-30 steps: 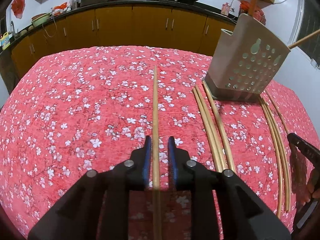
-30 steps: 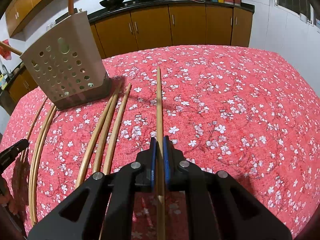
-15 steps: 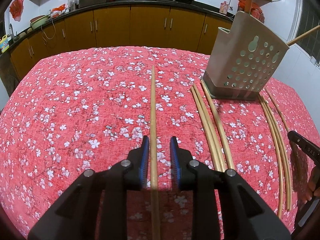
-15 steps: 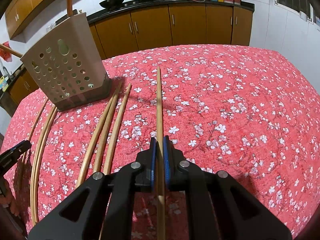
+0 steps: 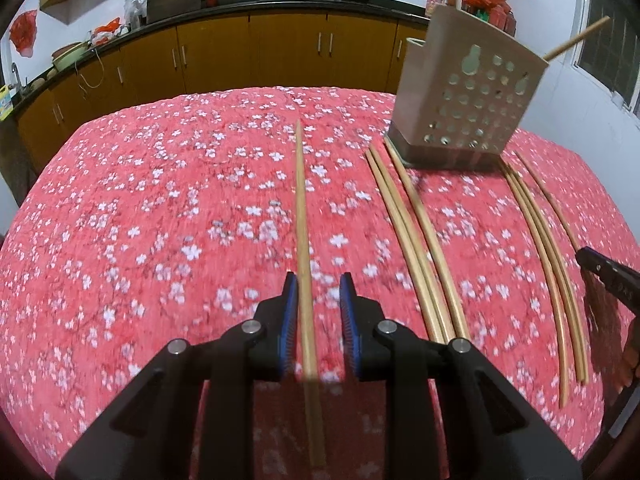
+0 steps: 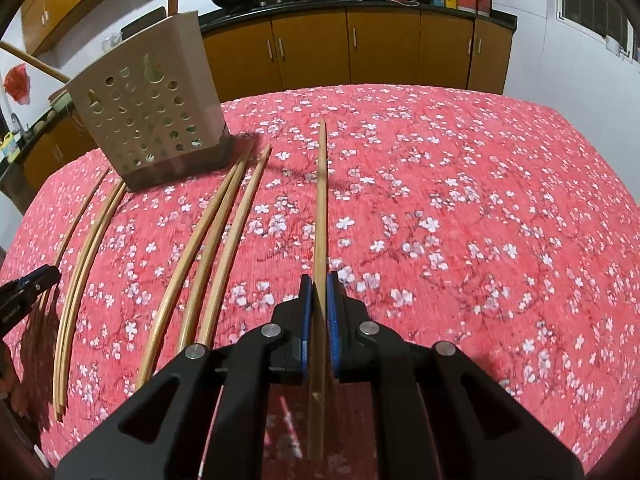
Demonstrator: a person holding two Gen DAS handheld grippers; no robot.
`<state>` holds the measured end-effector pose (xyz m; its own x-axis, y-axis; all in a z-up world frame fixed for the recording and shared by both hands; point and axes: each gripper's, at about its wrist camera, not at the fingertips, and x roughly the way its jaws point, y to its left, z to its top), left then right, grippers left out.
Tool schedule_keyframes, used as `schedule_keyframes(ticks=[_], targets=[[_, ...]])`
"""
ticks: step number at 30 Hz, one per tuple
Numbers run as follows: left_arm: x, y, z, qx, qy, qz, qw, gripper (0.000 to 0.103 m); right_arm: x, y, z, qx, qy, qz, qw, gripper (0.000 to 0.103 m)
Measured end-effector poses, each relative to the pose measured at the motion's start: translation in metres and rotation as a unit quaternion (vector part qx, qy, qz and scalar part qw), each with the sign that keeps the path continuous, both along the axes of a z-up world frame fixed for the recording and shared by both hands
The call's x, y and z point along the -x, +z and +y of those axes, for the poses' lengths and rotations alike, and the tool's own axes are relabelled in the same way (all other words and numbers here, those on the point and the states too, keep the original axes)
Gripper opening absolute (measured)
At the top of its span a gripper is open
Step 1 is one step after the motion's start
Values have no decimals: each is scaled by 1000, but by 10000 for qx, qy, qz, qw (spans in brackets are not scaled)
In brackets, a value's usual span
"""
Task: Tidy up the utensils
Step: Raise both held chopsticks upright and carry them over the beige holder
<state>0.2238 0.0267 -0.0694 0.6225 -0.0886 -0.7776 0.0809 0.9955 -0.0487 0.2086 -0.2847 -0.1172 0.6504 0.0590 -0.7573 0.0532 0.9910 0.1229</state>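
Note:
A beige perforated utensil holder (image 5: 468, 100) (image 6: 144, 120) stands at the back of the red floral tablecloth (image 5: 160, 220), with a couple of chopsticks poking out of its top. My left gripper (image 5: 319, 280) is open, and a single chopstick (image 5: 302, 208) runs between its jaws close to the left pad, with a gap on the right. My right gripper (image 6: 319, 278) is shut on another chopstick (image 6: 321, 200) that points away across the cloth. Each gripper's tip shows at the edge of the other's view: the right gripper (image 5: 600, 268) and the left gripper (image 6: 28, 284).
Three loose chopsticks (image 5: 416, 240) (image 6: 216, 240) lie side by side on one side of the holder's base, and more chopsticks (image 5: 548, 252) (image 6: 88, 232) lie on the other side. Brown kitchen cabinets (image 6: 380, 48) and a counter with woks stand behind the table.
My left jaws stand slightly wider apart around the chopstick than a second ago. The right gripper and its chopstick have not moved.

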Motion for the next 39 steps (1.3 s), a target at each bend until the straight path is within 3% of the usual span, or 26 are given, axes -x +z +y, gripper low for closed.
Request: schedule_keyframes(ticks=[2,5,10,20,28,32,39], targets=[[4,0,0,-2,8,3,10000,22,1,0,0,-2,-4,8,10000,9],[3,-1,5,-6,122,12,9999,10,-1,0,1,22,35,35,10000,8],[-7,7,16,149,193,110,9996,8,-5,13,-9,-226,-52,-64,9997,8],[-4,70,29,389,308,-733,9961,8,6,69,-16,-380,-95,-998,9942,8],[12,108,40,945,470,-1423,9842,8,18,95,-25,-511,-251,-1645,9847,8],[19,123,43,1074,478,-1682,9787,8,20,102,-28,-538,-318,-1818,9814,8],[22,131,44,1064,461,-1787,9771,8,21,103,-28,-520,-343,-1852,9807,8]])
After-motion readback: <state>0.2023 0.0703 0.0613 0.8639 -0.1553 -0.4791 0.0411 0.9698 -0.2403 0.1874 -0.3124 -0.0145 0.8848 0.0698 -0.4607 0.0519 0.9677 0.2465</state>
